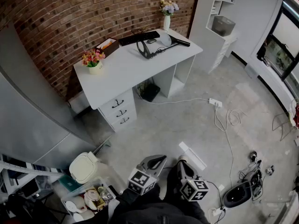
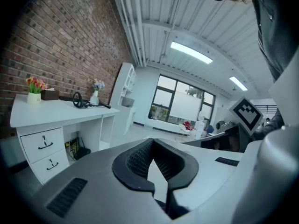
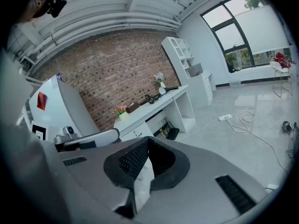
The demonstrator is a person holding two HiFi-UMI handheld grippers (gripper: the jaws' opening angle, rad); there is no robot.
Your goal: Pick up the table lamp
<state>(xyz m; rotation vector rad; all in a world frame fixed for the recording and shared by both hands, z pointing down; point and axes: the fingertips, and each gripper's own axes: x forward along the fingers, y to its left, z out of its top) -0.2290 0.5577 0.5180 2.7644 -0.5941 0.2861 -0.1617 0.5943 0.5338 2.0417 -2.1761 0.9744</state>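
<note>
Tongs, two in number: the left tongs (image 1: 159,160) (image 2: 154,166) and right tongs (image 1: 182,162) (image 3: 145,161) were held low over the floor, side by side. Each had its grey shell and ribbed black pads pressed together with nothing between them, and each carried one cube with square markers.

Brick wall (image 1: 88,13): one, of rough red-brown courses, behind the counter.

Floor (image 1: 187,120): smooth pale grey, crossed by one white cable ending in one white power strip (image 1: 215,101).

Counter (image 1: 126,71): one white, flat-topped desk against the wall, well apart from both tongs, with three drawers (image 1: 120,111) stacked at its left end, each with a dark curved handle.

Shelf unit (image 1: 219,6): one, white and boxy, to the right of the counter, holding one grey basket (image 1: 223,25).

Table lamp (image 1: 179,41): one, black, lying on the counter's far right part, formed of a ring, a thin arm and a thicker bar. It was untouched by either tongs.

Smaller items on the counter were one flat black slab (image 1: 138,37), one dark open box (image 1: 106,45), one pale round pot (image 1: 95,69) of red and pink flowers, and one slim white vase (image 1: 167,22) of pale flowers.
</note>
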